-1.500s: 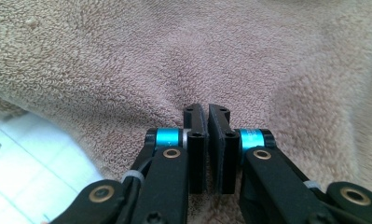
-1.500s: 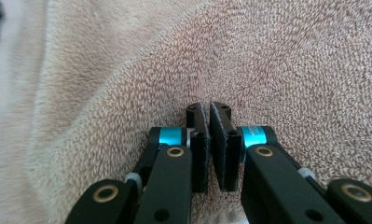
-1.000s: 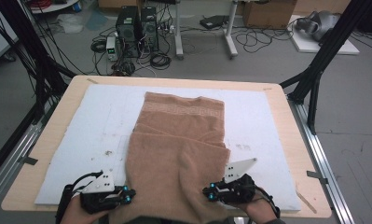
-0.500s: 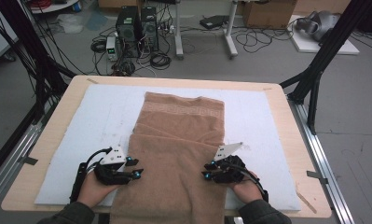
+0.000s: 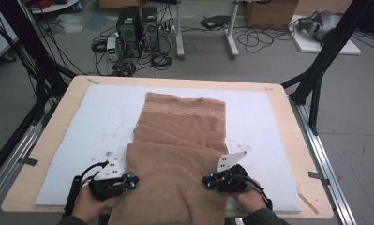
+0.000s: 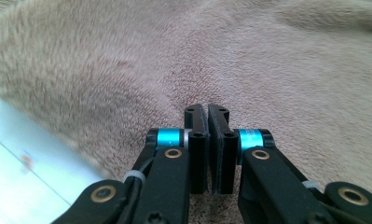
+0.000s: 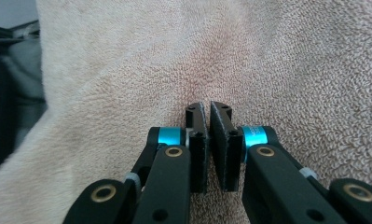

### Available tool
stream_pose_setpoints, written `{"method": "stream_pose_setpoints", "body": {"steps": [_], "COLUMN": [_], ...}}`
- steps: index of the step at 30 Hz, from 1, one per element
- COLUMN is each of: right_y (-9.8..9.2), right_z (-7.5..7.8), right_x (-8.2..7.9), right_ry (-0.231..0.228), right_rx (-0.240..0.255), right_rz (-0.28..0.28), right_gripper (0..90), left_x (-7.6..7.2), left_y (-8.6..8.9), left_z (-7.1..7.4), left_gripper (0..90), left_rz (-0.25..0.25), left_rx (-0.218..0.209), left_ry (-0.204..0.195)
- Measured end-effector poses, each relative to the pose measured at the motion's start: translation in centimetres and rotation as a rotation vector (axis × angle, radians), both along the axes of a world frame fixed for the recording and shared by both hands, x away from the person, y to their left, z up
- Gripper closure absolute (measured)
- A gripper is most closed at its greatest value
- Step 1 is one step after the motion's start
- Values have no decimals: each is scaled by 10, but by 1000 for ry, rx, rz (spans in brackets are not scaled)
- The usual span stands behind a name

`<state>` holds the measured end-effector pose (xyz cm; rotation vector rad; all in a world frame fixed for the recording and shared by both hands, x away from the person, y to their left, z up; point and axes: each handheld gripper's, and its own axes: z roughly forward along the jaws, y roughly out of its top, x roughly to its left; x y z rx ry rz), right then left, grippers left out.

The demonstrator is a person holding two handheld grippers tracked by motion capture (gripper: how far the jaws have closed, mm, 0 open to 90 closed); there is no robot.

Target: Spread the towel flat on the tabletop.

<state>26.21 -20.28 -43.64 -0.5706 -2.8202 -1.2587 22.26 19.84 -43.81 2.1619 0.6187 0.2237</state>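
The brown towel [image 5: 177, 154] lies down the middle of the white pad [image 5: 95, 122] on the table [image 5: 287, 140], its far end near the far edge, its near end hanging over the near edge between my hands. A second ago it was bunched at that near edge; now a folded layer lies flatter across it. My left gripper [image 5: 130, 182] sits at the towel's left side, my right gripper [image 5: 208, 182] at its right. Both sets of jaws opened and have just closed again, almost together. Whether a pinch of pile is caught between them I cannot tell. I judge I have regripped for the next fold.
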Motion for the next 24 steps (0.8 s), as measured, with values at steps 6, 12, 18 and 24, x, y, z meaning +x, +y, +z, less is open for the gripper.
{"method": "stream_pose_setpoints", "body": {"steps": [6,12,18,24], "right_y": [2,4,12,16], "right_z": [14,19,-3,-1], "right_x": [-26,-5,10,2], "right_ry": [0,-67,-41,-44], "right_rx": [39,-41,-82,-77], "right_rz": [88,-3,-9,49], "right_gripper": [719,648,744,852], "left_x": [-11,24,33,19], "left_y": [4,-8,-11,-1], "left_z": [14,7,-9,-10], "left_gripper": [741,628,767,867], "left_rz": [-13,-2,-28,-36], "left_rx": [-39,-7,-3,-33], "left_ry": [-23,-4,20,35]}}
